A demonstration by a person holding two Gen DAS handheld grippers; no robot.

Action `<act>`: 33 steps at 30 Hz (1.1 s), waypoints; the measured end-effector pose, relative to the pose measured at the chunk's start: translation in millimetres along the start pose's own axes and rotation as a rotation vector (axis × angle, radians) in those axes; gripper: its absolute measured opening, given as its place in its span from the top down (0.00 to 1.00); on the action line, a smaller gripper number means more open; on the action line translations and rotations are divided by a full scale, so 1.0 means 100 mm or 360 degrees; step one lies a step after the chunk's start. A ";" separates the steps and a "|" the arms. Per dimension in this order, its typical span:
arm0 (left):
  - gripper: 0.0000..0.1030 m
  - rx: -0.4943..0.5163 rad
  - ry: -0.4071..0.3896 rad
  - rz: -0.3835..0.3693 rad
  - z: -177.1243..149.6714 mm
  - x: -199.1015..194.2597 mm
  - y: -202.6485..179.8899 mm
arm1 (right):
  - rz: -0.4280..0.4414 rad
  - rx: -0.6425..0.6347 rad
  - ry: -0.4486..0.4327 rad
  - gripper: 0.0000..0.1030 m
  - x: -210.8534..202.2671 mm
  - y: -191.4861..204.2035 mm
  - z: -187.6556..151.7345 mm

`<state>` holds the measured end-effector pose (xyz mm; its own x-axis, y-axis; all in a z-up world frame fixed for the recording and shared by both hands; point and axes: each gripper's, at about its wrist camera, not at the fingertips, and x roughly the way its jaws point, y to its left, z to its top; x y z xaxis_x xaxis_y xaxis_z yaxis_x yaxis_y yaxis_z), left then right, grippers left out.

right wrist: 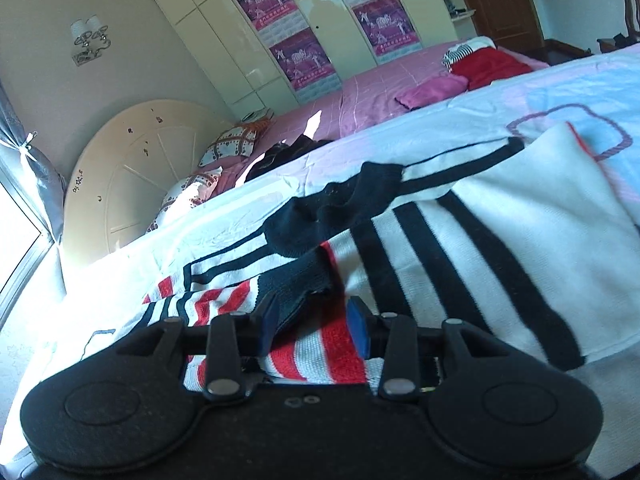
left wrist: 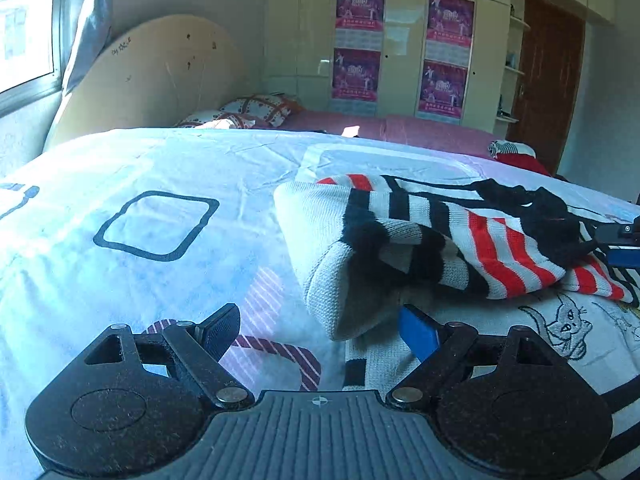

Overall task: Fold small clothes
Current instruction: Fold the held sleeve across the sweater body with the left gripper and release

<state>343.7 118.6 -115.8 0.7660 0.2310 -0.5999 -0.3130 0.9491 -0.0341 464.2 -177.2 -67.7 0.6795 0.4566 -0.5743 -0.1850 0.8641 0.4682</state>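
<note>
A white knit sweater (left wrist: 400, 216) with black and red stripes lies partly folded on the bed; a cat drawing shows on its lower part. My left gripper (left wrist: 318, 334) is open wide just in front of the folded white edge, and its blue right pad (left wrist: 420, 336) sits close under that fold. My right gripper (right wrist: 313, 326) hovers low over the sweater (right wrist: 500, 216), jaws apart. The red-striped knit and a black cuff (right wrist: 304, 284) lie between its fingers without being pinched. Its blue tip (left wrist: 624, 240) shows at the right edge of the left wrist view.
The sweater rests on a pale blue and white printed sheet (left wrist: 160, 220). Behind it lies a pink bed (right wrist: 360, 92) with patterned pillows (left wrist: 260, 110), red clothing (right wrist: 492, 64), a pink cloth (right wrist: 436, 90) and dark clothes (right wrist: 280, 156). A round headboard (left wrist: 152, 76) and wardrobes line the walls.
</note>
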 end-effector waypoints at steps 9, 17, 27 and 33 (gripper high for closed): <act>0.17 -0.0006 0.0034 -0.0042 -0.04 0.18 0.00 | -0.0062 -0.0260 -0.0190 0.94 -0.15 0.28 0.11; 0.17 0.0022 0.0028 -0.0018 -0.03 0.18 -0.08 | -0.0294 -0.0247 -0.0292 0.94 -0.49 -0.25 0.30; 0.17 0.0067 0.0057 -0.0044 0.02 0.22 -0.10 | -0.0298 -0.0289 -0.0311 0.94 -0.55 -0.32 0.19; 0.17 0.0141 0.0119 -0.0066 0.04 0.16 -0.06 | -0.0423 -0.0250 -0.0046 0.91 -0.34 -0.60 -0.02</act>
<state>360.5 117.2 -122.2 0.7322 0.1778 -0.6575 -0.2287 0.9735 0.0085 451.1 -243.8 -77.2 0.7381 0.2060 -0.6425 -0.1042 0.9756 0.1931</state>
